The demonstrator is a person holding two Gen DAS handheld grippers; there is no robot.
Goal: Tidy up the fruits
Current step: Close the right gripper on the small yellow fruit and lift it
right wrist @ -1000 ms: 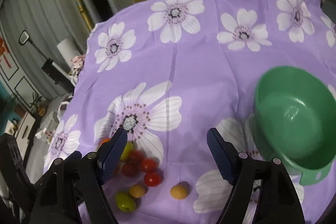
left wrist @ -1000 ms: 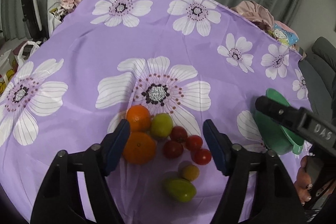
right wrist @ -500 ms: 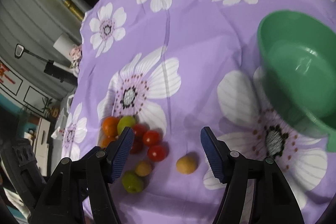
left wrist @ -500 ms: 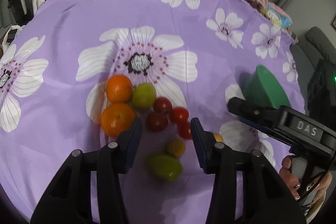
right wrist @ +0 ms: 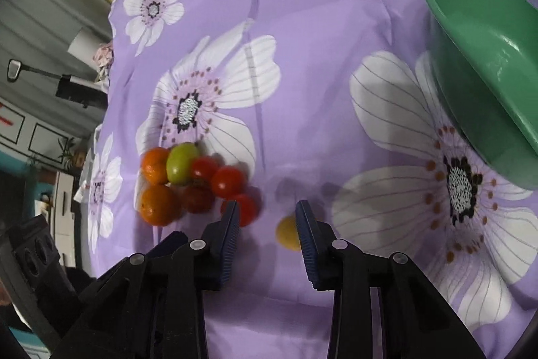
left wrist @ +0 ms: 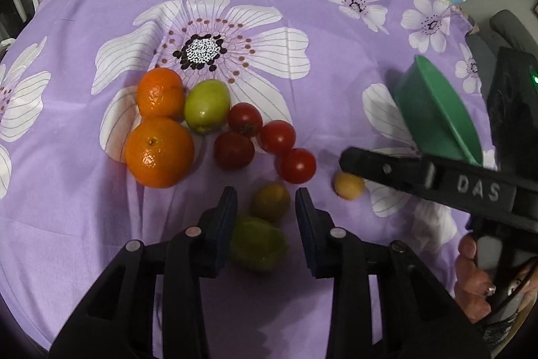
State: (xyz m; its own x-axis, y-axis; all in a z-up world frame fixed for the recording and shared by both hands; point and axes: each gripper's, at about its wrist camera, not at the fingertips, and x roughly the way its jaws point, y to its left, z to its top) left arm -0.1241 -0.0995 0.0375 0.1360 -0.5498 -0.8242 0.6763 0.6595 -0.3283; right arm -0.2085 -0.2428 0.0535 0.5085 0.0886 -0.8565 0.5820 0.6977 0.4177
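Since the earlier frames both grippers have sunk toward the cloth and their jaws have just been closing. The left gripper point(left wrist: 265, 201) now stands narrowly apart around a small dull yellow-orange round fruit point(left wrist: 270, 202), which lies between the blue pads without clear contact. The right gripper point(right wrist: 267, 214) is likewise narrowed; a small yellow round fruit point(right wrist: 287, 232) shows low in the centre, partly hidden behind its right pad, and I cannot tell if it is pinched.

Left of centre in the left wrist view, two glossy dimpled oranges point(left wrist: 158, 152) touch a smooth green plum-like fruit point(left wrist: 206, 105); four shiny red cherry tomatoes point(left wrist: 277, 137) trail toward the lower right. A second, duller green fruit point(left wrist: 259, 244) lies between the left fingers, near the bottom.

All rest on a lilac tablecloth printed with large white flowers point(left wrist: 319, 83). A green plastic bowl point(right wrist: 487, 56) sits at the upper right. Grey curtains point(right wrist: 50, 5) hang behind, upper left.
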